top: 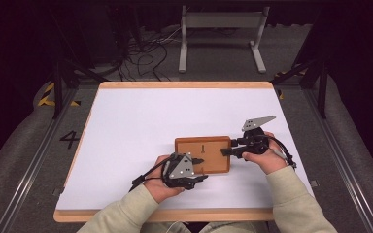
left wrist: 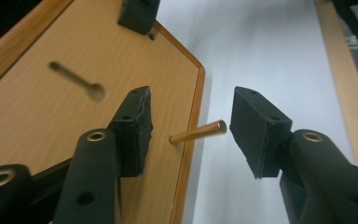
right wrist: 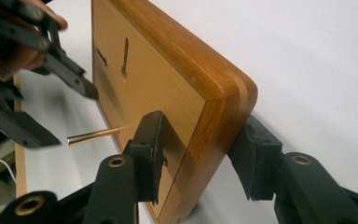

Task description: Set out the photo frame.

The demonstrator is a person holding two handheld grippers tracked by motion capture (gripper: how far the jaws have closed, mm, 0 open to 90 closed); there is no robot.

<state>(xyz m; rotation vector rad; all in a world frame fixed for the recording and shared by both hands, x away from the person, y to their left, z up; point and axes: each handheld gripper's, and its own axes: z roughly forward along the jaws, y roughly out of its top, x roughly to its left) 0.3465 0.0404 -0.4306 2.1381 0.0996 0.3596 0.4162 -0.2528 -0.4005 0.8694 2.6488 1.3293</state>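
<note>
Near the bench's (top: 126, 116) front edge, my right hand-held gripper (top: 227, 151) clamps the wooden board's (top: 213, 145) right end; my left hand-held gripper (top: 201, 177) stands open, brass pin (left wrist: 198, 132) between its jaws, untouched.

A white-topped table (top: 141, 126) with a pale wooden rim stands on grey carpeted floor (top: 24, 145). Beyond its far edge a light grey metal frame (top: 222, 22) rests on two feet, beside a tangle of black cables (top: 143, 53). Left of the table, a black "4" (top: 69, 139) marks the floor, near yellow-black striped tape (top: 46, 94).
</note>
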